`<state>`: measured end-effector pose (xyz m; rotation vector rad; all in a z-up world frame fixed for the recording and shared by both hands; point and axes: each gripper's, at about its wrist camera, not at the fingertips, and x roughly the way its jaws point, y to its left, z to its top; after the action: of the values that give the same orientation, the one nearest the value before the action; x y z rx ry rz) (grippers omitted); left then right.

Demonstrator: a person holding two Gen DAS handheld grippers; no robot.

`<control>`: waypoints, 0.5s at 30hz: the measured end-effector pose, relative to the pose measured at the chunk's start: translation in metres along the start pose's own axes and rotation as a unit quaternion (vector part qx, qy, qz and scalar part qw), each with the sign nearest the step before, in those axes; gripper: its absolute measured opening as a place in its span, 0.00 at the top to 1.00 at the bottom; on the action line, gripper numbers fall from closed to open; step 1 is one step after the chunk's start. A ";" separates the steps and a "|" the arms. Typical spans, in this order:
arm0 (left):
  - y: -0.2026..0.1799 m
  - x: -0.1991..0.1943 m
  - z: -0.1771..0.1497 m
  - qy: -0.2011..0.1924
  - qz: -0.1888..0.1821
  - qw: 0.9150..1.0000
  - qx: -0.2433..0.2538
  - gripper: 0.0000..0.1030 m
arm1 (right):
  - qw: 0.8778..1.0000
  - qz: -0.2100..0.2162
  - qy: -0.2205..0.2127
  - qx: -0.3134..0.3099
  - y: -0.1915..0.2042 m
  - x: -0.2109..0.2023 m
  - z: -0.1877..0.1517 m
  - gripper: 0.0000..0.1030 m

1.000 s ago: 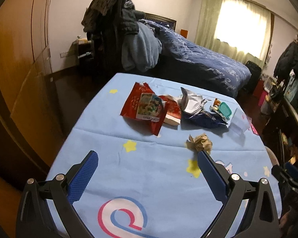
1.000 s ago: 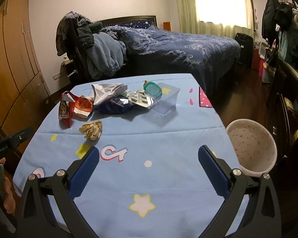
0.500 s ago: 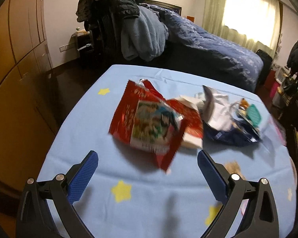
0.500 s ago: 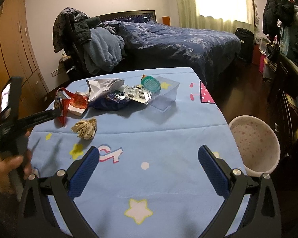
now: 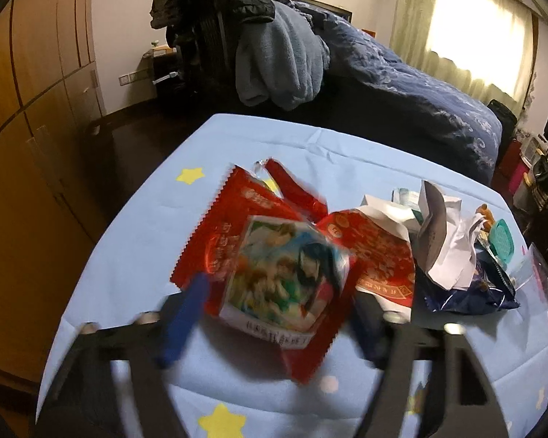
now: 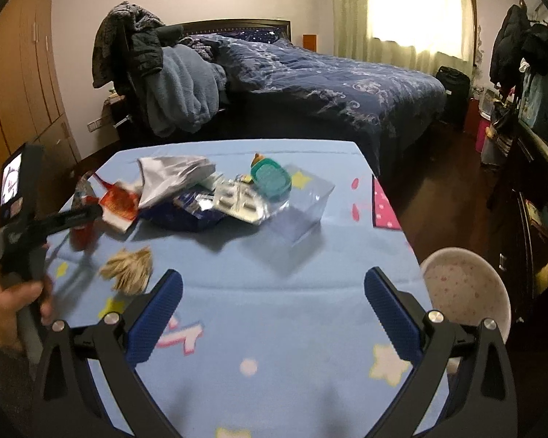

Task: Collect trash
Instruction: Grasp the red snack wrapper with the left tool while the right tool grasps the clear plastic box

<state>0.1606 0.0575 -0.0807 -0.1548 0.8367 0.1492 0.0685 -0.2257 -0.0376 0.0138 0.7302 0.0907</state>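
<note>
1. Left wrist view: left gripper [image 5: 274, 314] is low over the desk [image 5: 135, 255], fingers [image 5: 186, 314] blurred and either side of a red snack bag [image 5: 266, 262]. They've just been closing w/ the bag between them; can't tell if the pads press on it yet.
2. Red bag lies at the desk's left part. Just right of it: a 2nd red wrapper [image 5: 380, 252], white crumpled paper [image 5: 445, 241], a dark blue bag [image 5: 471, 292] and a teal lid [image 5: 502, 242].
3. Right wrist view: right gripper [image 6: 274, 314] sits over the near desk edge, fingers [image 6: 157, 317] spread wide, nothing between them.
4. Brown paper wad [image 6: 128, 268] lies just beyond the right gripper's left finger, apart from the main heap.
5. Heap at far centre incl. a blister pack [image 6: 237, 200] and a clear box [image 6: 303, 211].
6. A hand [image 6: 14, 303] at far left holds the left gripper's handle.
7. White bin [image 6: 464, 295] stands on the floor just right of the desk.
8. Bed [image 6: 328, 76] lies beyond the desk.
</note>
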 end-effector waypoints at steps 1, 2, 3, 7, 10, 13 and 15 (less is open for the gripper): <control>-0.001 0.000 0.000 -0.001 -0.004 1.000 -0.001 0.42 | 1.000 0.009 0.002 0.001 0.000 0.003 0.002 0.03; -0.001 -0.002 -0.001 -0.003 -0.008 1.000 -0.001 0.48 | 1.000 0.019 0.002 0.002 0.000 0.006 0.004 0.03; 0.000 -0.004 -0.001 -0.009 -0.013 1.000 -0.001 0.56 | 1.000 0.023 0.001 0.003 -0.001 0.010 0.007 0.03; -0.002 -0.010 -0.001 -0.015 -0.015 1.000 0.010 0.83 | 1.000 0.011 -0.005 0.003 -0.005 0.027 0.020 0.03; 0.001 -0.014 -0.001 -0.018 -0.031 0.999 0.002 0.91 | 1.000 0.016 -0.005 0.008 -0.013 0.045 0.036 0.03; 0.005 -0.019 -0.002 -0.027 -0.042 0.999 -0.004 0.94 | 0.999 0.029 0.013 0.017 -0.022 0.072 0.049 0.03; 0.005 -0.025 -0.003 -0.034 -0.045 0.998 -0.002 0.94 | 0.999 0.037 0.029 0.019 -0.024 0.090 0.054 0.03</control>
<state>0.1411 0.0598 -0.0647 -0.1889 0.7600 0.0711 0.1725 -0.2408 -0.0584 0.0740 0.7894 0.1485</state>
